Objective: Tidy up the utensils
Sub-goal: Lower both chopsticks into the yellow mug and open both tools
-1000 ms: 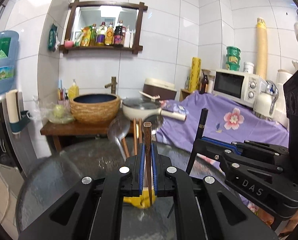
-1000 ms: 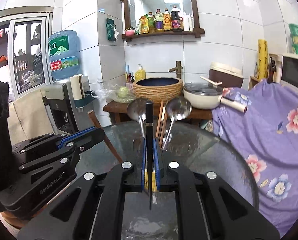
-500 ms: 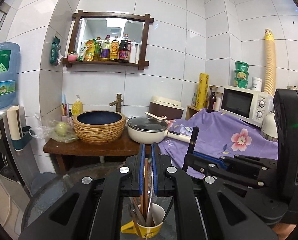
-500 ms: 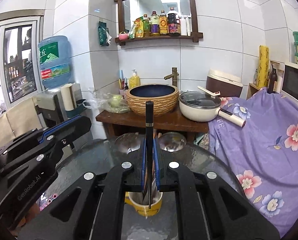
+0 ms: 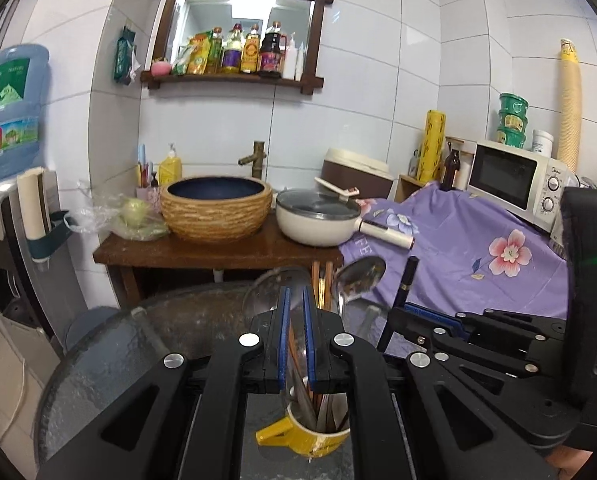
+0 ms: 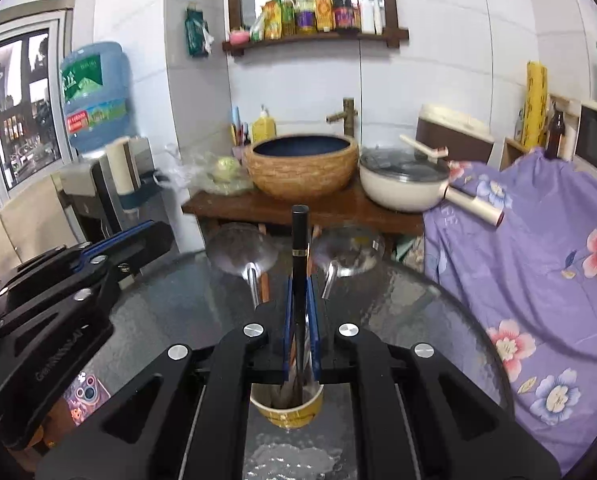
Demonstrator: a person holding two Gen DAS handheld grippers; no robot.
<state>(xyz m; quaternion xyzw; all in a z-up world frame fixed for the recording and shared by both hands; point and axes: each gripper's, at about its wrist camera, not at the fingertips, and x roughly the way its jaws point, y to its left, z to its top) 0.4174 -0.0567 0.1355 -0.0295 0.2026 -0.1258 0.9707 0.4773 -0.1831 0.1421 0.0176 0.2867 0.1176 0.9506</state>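
Right tongs (image 6: 300,312) clamped a black chopstick (image 6: 299,248), upright | yellow ceramic mug (image 6: 286,408) of utensils stood directly below them on the glass counter (image 6: 418,320) | left tongs (image 5: 294,320) slightly parted, empty

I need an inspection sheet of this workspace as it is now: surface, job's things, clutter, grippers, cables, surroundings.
Surface: round glass table, textured top.
Job's things: yellow cup holding two metal ladles and wooden chopsticks; black chopstick upright above the cup.
Clutter: phone on the table.
Grippers: left gripper slightly open, gripping nothing; right gripper shut on the black chopstick.
Cables: nothing seen.
Surroundings: woven basin, white pan, microwave, water dispenser, purple floral cloth.
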